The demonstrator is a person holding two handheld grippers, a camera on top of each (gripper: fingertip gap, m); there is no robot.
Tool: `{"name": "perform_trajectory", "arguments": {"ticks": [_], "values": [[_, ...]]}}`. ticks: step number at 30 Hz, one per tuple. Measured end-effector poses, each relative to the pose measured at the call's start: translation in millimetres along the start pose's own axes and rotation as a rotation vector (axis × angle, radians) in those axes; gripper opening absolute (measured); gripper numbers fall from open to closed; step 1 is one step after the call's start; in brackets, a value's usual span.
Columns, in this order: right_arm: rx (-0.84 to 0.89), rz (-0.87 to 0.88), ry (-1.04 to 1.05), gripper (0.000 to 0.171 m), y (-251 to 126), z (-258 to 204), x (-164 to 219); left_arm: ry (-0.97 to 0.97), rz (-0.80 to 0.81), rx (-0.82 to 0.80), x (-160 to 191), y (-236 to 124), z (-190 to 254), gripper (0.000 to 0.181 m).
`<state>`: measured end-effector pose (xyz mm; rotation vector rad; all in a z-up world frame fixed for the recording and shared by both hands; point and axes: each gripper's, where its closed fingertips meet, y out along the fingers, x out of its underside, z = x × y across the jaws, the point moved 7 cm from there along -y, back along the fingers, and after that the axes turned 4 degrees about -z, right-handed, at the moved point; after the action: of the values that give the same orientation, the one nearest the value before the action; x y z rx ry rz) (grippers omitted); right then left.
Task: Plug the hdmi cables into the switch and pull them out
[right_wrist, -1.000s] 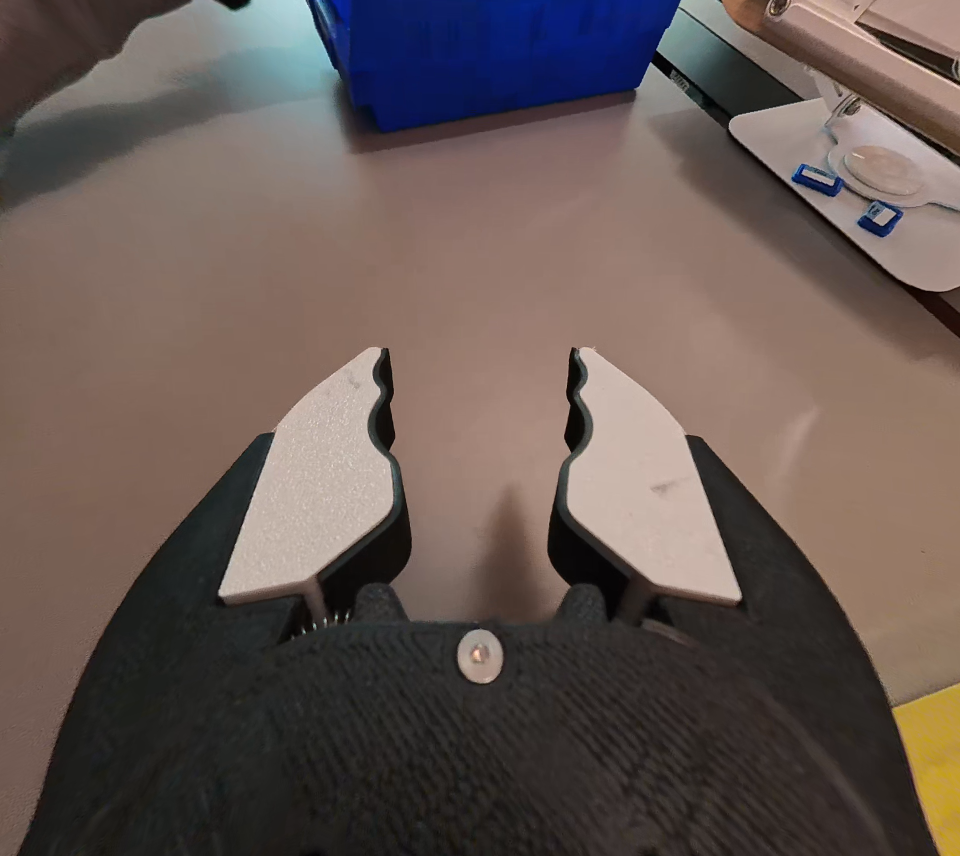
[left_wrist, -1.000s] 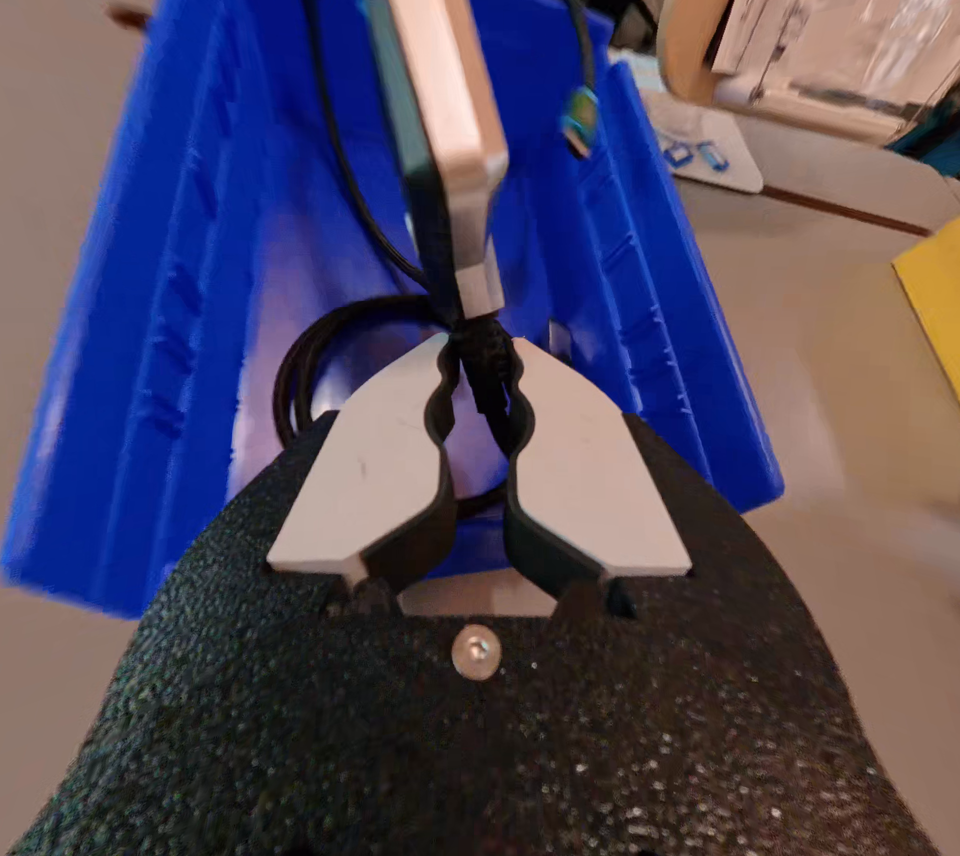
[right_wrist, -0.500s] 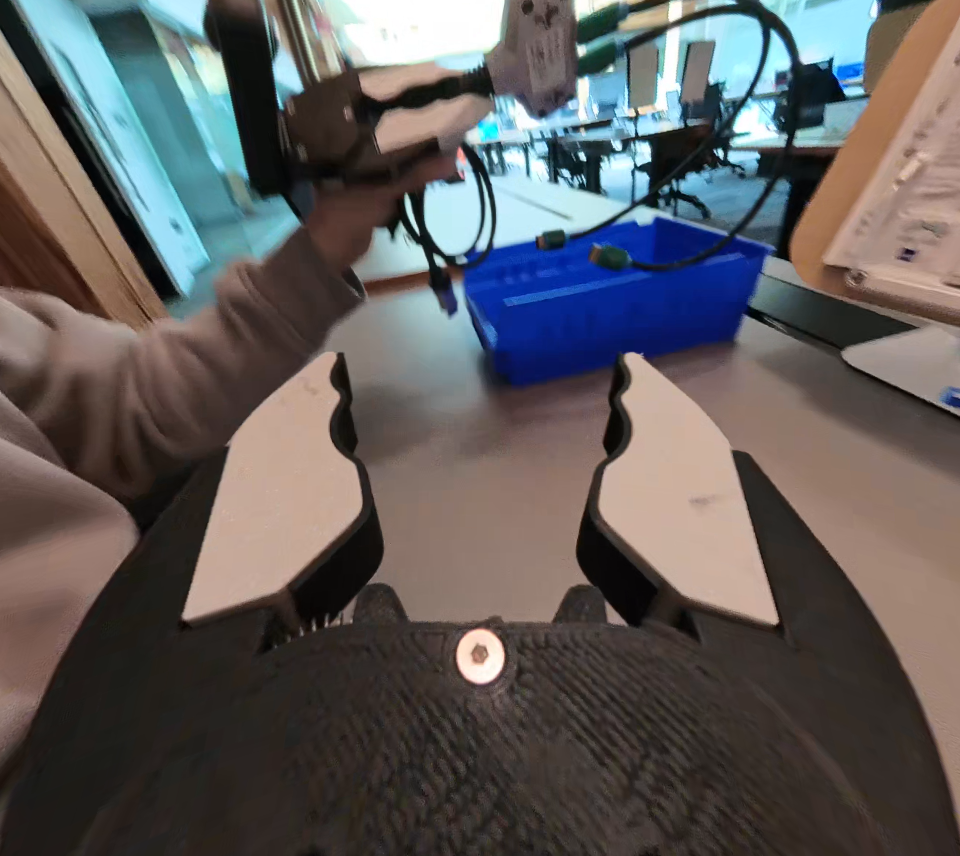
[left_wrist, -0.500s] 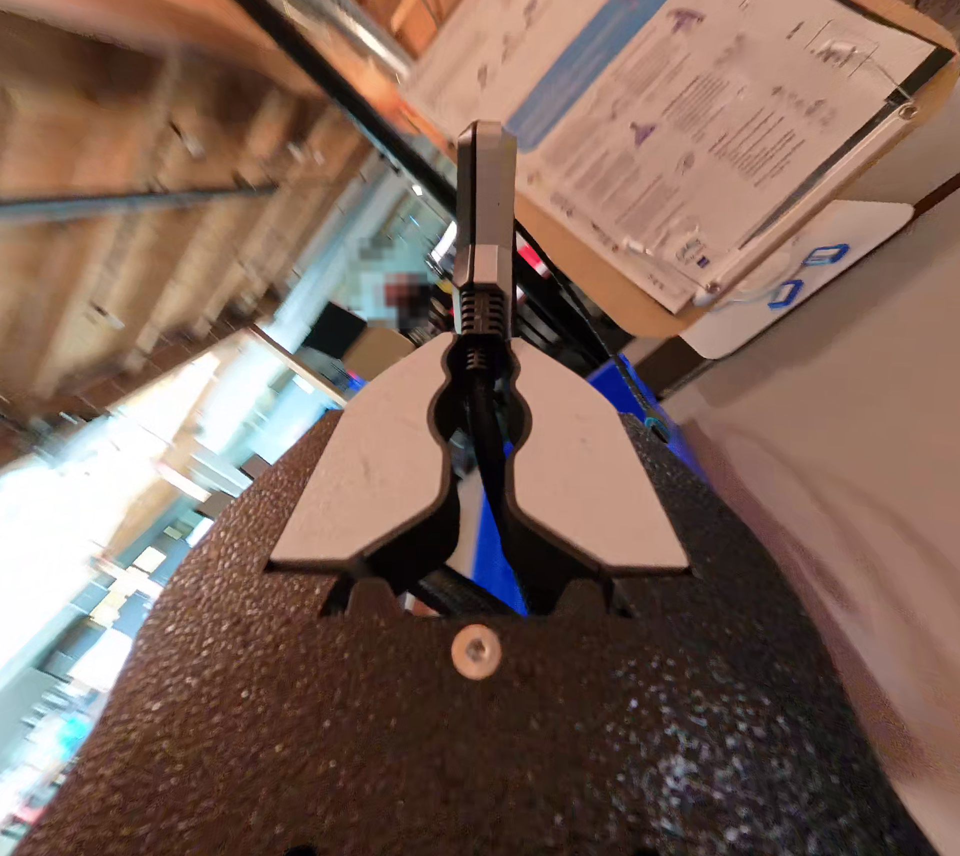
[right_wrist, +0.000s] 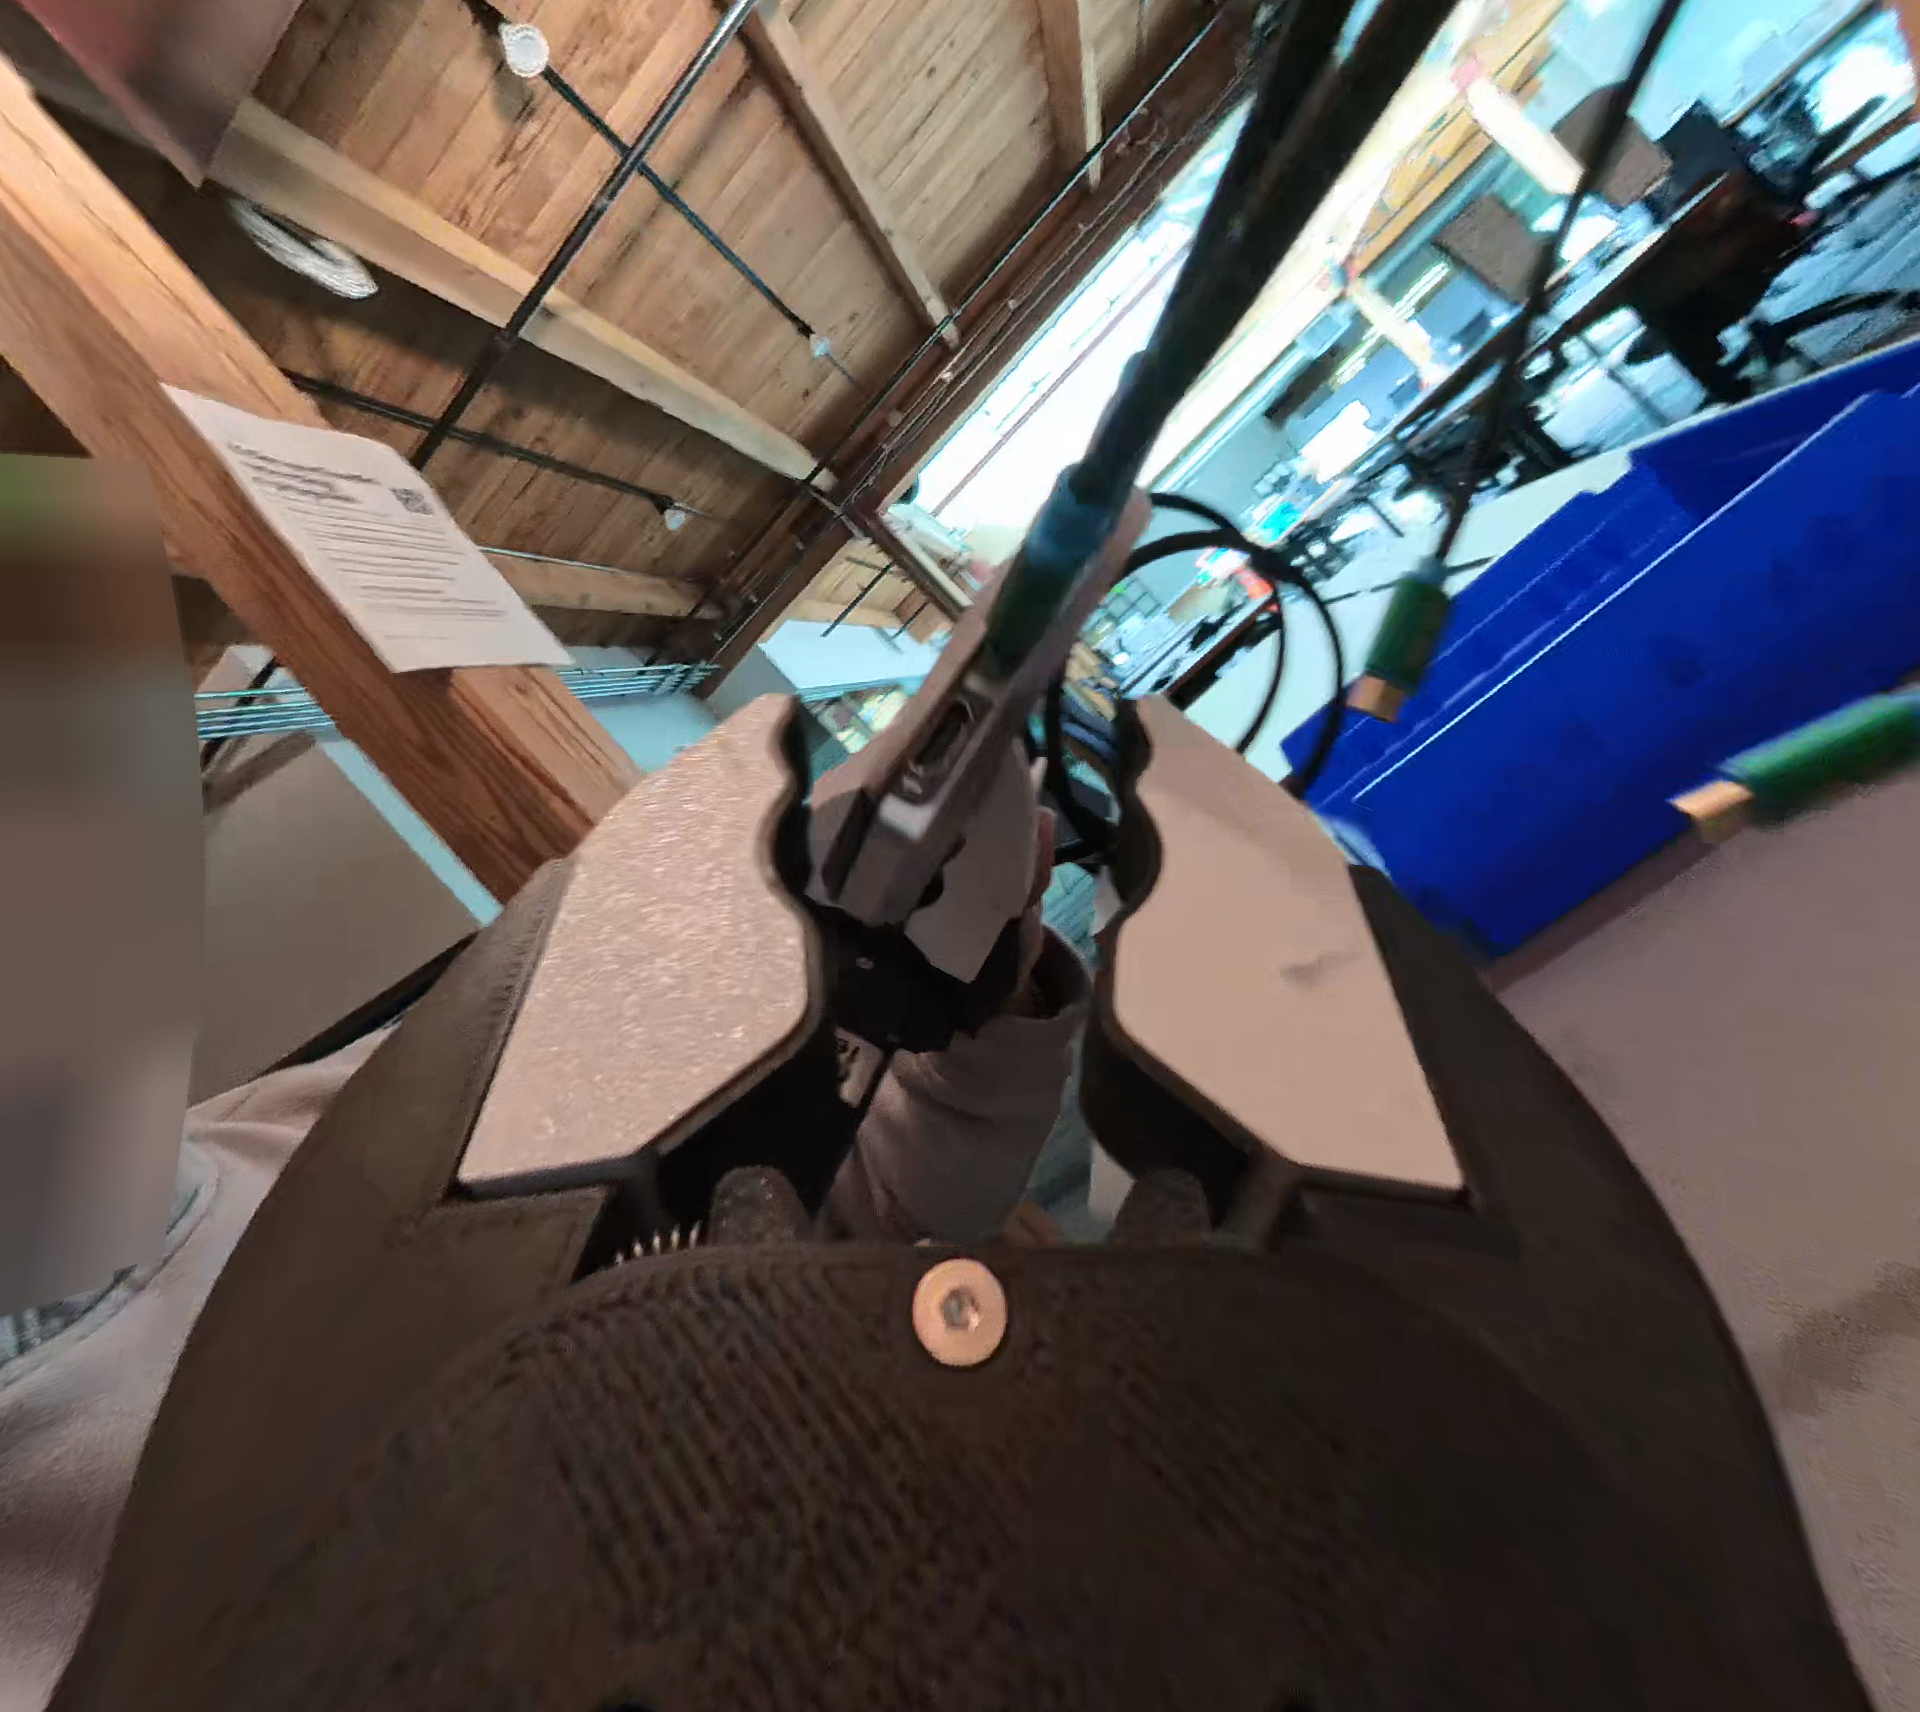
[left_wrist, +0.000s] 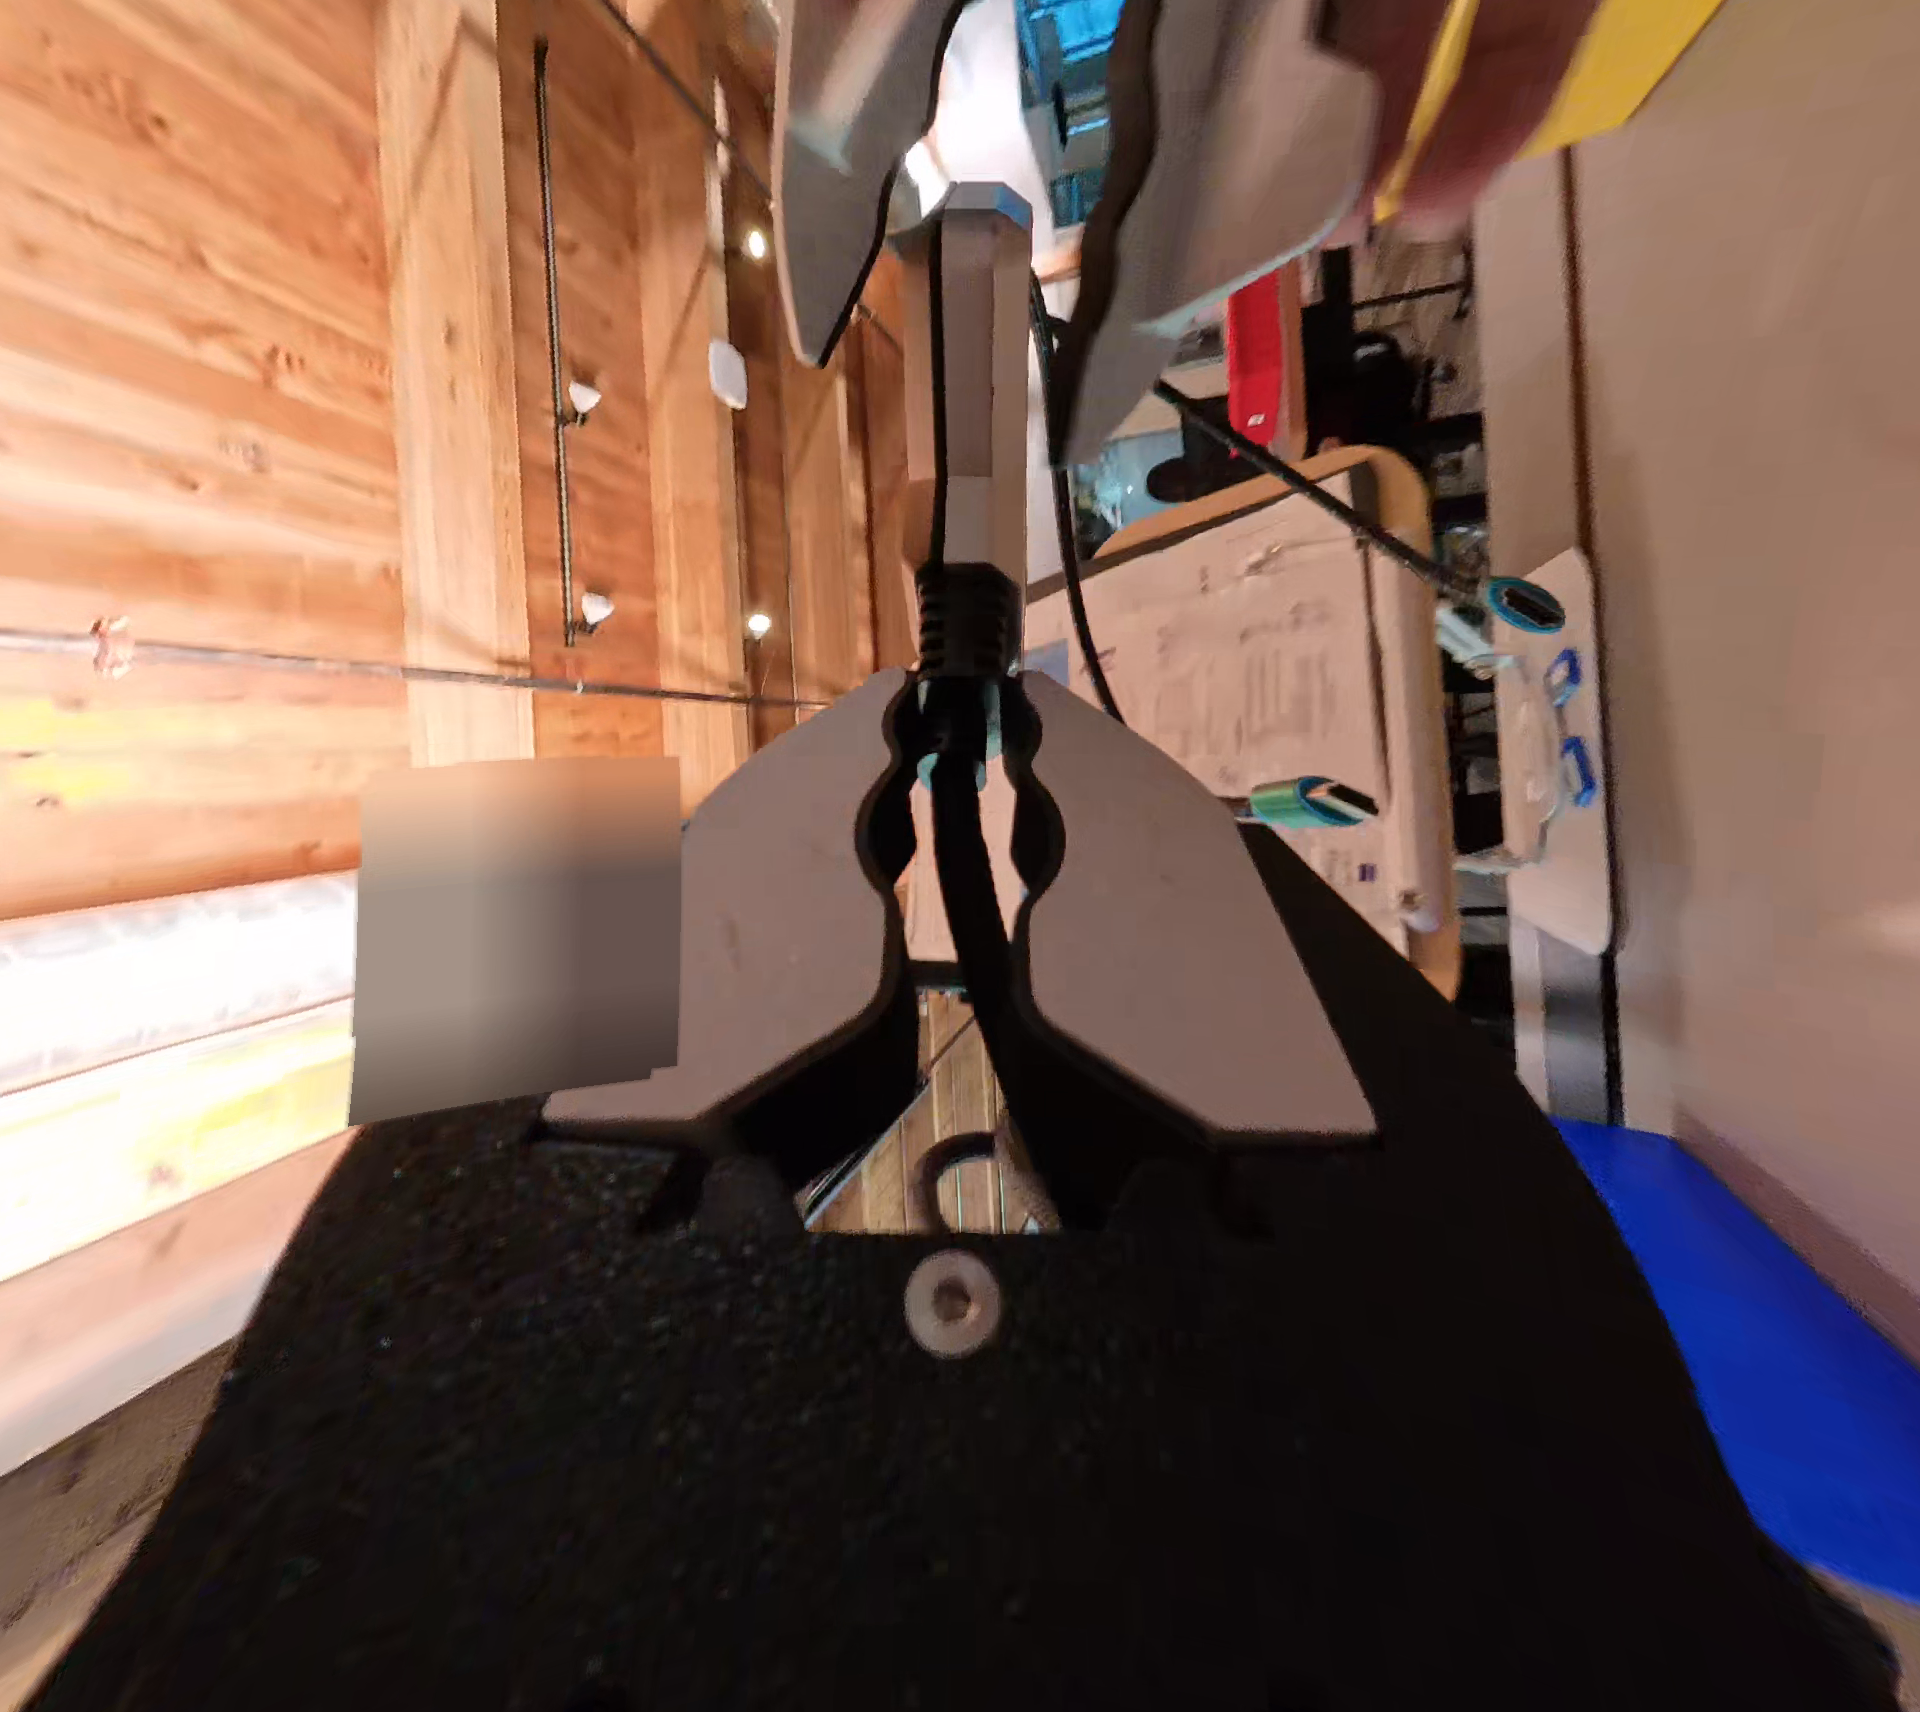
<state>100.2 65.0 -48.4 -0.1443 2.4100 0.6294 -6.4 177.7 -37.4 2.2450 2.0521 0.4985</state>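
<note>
Item one: the switch (left_wrist: 961, 353), a slim silver slab, held aloft well above the tabletop (right_wrist: 1714, 987). We are gripping it by proxy: the left gripper (left_wrist: 961, 727) is clenching its jaws on the ribbed black strain relief (left_wrist: 964, 623) where the switch's own lead (left_wrist: 971, 893) leaves the body. The lead is soft and is bending behind the jaws; we judge this hold loose in twist.

Item two: the right gripper (right_wrist: 966, 789), its jaws parted and straddling the switch's free end without closing on it. We judge the rigid metal body the proper place to clamp, across its flat faces, clear of the ports along its edge. It looks light, smooth and possibly slippery.

Item three: hdmi cables (right_wrist: 1174, 332), thin, black, limp. One green-collared plug (right_wrist: 1049, 582) is already sitting in the switch; two more green-collared plugs (right_wrist: 1403, 634) are dangling free near the blue bin (right_wrist: 1662, 623). We judge the stiff plug collars the right place to hold, not the cord.

Item four: the blue bin, resting on the tabletop.
</note>
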Motion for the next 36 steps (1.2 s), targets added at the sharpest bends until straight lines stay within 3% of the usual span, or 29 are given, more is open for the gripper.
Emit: {"name": "perform_trajectory", "arguments": {"ticks": [3, 6, 8, 10, 12, 13, 15, 19, 22, 25, 36], "values": [[-0.039, -0.042, 0.066, 0.037, -6.1, 9.7, 11.5, -0.004, 0.029, 0.02, -7.1, 0.0, 15.1, 0.014], [0.01, -0.109, -0.007, 0.031, -14.0, 21.9, 21.3, -0.021, 0.062, 0.043, -4.8, 0.4, 27.7, 0.014], [0.061, -0.104, -0.027, 0.03, -15.5, 28.2, 24.7, -0.134, 0.067, 0.096, 0.2, 3.6, 36.6, 0.015], [0.087, -0.064, -0.046, 0.029, -15.7, 33.2, 25.4, -0.283, 0.028, 0.179, 8.2, 7.9, 42.2, 0.02], [0.085, 0.024, -0.032, 0.025, -18.1, 35.4, 21.5, -0.468, -0.054, 0.296, 17.5, 10.7, 44.8, 0.043], [0.093, 0.057, -0.041, 0.024, -19.8, 36.4, 19.1, -0.584, -0.07, 0.357, 19.9, 9.9, 45.2, 0.045], [0.133, 0.104, -0.081, 0.023, -23.2, 38.0, 15.6, -0.848, -0.033, 0.447, 19.3, 4.9, 41.6, 0.055], [0.11, 0.174, -0.086, 0.025, -23.5, 36.3, 15.7, -1.316, 0.116, 0.459, 19.4, 2.2, 35.1, 0.053], [0.071, 0.212, -0.014, 0.022, -19.2, 34.0, 20.4, -1.377, 0.181, 0.378, 24.6, 6.8, 47.0, 0.045], [0.028, 0.225, 0.098, 0.022, -14.0, 33.5, 32.4, -1.438, 0.347, 0.338, 22.3, 4.3, 49.8, 0.035], [0.035, 0.225, 0.248, 0.022, -7.8, 40.5, 56.5, -1.494, 0.558, 0.459, 27.3, -5.9, 64.1, 0.022]]}}
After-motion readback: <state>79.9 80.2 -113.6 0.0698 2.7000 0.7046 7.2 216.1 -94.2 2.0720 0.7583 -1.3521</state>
